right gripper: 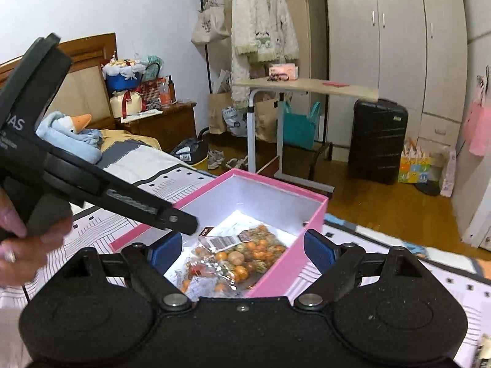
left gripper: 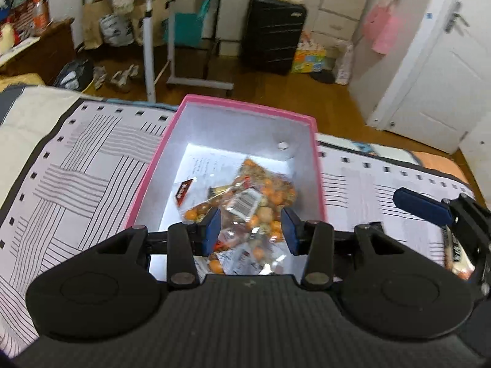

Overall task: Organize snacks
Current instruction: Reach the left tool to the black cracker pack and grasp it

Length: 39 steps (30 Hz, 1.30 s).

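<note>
A pink box (left gripper: 153, 165) (right gripper: 288, 273) with a white inside stands open on the striped bed cover. In it lies a clear bag of orange and brown snack balls (left gripper: 260, 202) (right gripper: 245, 254), with a small dark red packet (left gripper: 184, 191) beside it. My left gripper (left gripper: 251, 230) (right gripper: 184, 225) hovers over the box's near end, its blue pads a little apart on either side of the bag, which rests on the box floor below them. My right gripper (right gripper: 242, 250) stands wide open over the box's near corner, with nothing held.
A wrapped snack (left gripper: 457, 251) lies on the striped cover (left gripper: 76, 168) right of the box, under the right gripper's finger (left gripper: 423, 205). A hand (right gripper: 18, 239) holds the left gripper. Beyond the bed are a rolling side table (right gripper: 307, 89), a black suitcase (right gripper: 377, 141) and bags on the wooden floor.
</note>
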Each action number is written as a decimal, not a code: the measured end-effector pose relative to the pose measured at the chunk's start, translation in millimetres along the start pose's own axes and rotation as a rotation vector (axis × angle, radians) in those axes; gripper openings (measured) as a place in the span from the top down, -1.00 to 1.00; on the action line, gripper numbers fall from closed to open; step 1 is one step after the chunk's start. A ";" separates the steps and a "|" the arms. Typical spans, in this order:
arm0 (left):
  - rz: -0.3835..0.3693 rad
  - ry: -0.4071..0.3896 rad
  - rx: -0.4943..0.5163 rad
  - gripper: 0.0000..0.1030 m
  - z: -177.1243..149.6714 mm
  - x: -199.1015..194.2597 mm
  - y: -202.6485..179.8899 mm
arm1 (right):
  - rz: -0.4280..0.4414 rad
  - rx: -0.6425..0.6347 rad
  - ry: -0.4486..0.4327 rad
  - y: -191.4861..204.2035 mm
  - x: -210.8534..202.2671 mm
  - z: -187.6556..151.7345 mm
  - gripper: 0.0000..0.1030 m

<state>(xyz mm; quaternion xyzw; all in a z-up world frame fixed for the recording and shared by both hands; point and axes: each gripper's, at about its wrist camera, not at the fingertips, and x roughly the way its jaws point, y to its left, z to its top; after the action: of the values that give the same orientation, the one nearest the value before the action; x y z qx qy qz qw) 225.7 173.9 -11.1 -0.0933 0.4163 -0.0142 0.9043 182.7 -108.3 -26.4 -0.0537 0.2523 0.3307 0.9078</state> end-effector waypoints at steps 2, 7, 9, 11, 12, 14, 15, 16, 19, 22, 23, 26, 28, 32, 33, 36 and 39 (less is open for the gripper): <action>-0.023 0.004 0.021 0.18 -0.7 -12.4 -5.3 | -0.006 -0.018 -0.019 -5.9 -15.5 -0.2 -0.74; -0.130 0.027 0.046 0.18 -1.5 -39.9 -21.4 | -0.047 -0.039 -0.021 -31.6 -52.7 -8.6 -0.74; -0.161 0.031 0.063 0.19 -2.9 -47.3 -33.4 | -0.064 -0.019 -0.011 -45.2 -63.6 -13.4 -0.74; -0.184 0.026 0.086 0.21 -5.5 -51.8 -47.2 | -0.066 0.015 0.007 -59.3 -68.2 -17.5 -0.74; -0.198 0.025 0.101 0.22 -6.8 -52.4 -55.9 | -0.067 0.044 0.024 -66.7 -69.0 -20.6 -0.74; -0.231 0.026 0.121 0.22 -10.2 -50.7 -72.9 | -0.048 0.092 0.081 -79.5 -65.4 -28.0 -0.72; -0.247 0.029 0.129 0.22 -12.0 -47.8 -81.0 | -0.042 0.116 0.103 -85.4 -62.4 -33.6 -0.72; -0.264 0.038 0.137 0.22 -14.0 -43.4 -90.9 | -0.053 0.138 0.118 -91.0 -61.5 -41.2 -0.72; -0.306 0.077 0.157 0.24 -24.5 -25.3 -120.4 | -0.051 0.181 0.137 -100.8 -51.0 -67.0 -0.71; -0.312 0.114 0.172 0.24 -39.5 3.6 -146.5 | -0.027 0.216 0.145 -107.1 -35.9 -94.7 -0.59; -0.307 0.123 0.175 0.24 -44.5 13.4 -152.2 | -0.019 0.216 0.150 -107.9 -30.0 -103.0 -0.56; -0.302 0.143 0.166 0.25 -61.0 44.3 -166.7 | -0.026 0.215 0.151 -109.9 -13.9 -127.2 -0.55; -0.303 0.157 0.158 0.25 -74.2 62.1 -171.6 | -0.036 0.211 0.152 -109.4 0.0 -136.5 -0.55; -0.279 0.117 0.157 0.25 -95.5 90.7 -174.5 | -0.076 0.212 0.162 -111.1 22.6 -147.9 -0.55; -0.281 0.118 0.146 0.25 -99.3 97.9 -173.2 | -0.079 0.214 0.162 -111.8 27.4 -150.2 -0.52; -0.281 0.101 0.123 0.25 -105.2 114.1 -169.7 | -0.103 0.207 0.170 -113.9 41.5 -155.8 -0.42; -0.287 0.085 0.092 0.25 -107.5 127.9 -163.0 | -0.120 0.196 0.176 -115.6 48.8 -161.1 -0.33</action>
<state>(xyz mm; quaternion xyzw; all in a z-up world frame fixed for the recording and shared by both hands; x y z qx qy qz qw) 236.6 -16.3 -146.0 -0.1098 0.4354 -0.1663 0.8779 219.1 -212.5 -198.2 -0.0085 0.3582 0.2434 0.9013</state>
